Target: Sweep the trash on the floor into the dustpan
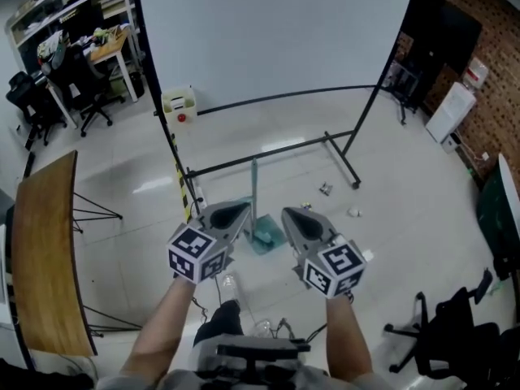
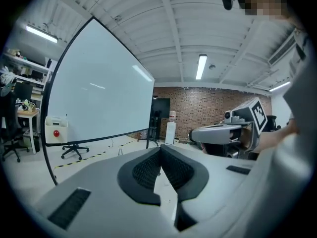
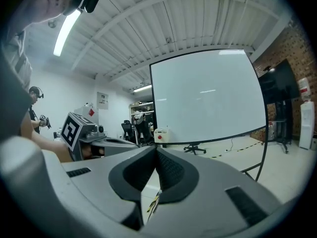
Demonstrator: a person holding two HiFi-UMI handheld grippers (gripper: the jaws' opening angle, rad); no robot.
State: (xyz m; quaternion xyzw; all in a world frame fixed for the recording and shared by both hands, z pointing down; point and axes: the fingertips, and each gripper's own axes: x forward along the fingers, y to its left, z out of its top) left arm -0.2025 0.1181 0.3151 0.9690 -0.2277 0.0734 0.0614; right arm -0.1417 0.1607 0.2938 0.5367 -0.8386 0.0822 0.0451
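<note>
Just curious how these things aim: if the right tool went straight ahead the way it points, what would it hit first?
Nothing near. The right tool aims at the white box with a red button by the whiteboard. It would probably meet that box first, though depth is unclear.

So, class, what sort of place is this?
Probably a lab or workshop-style office: a big whiteboard on a stand, a brick wall, and office chairs beside a desk.
</note>
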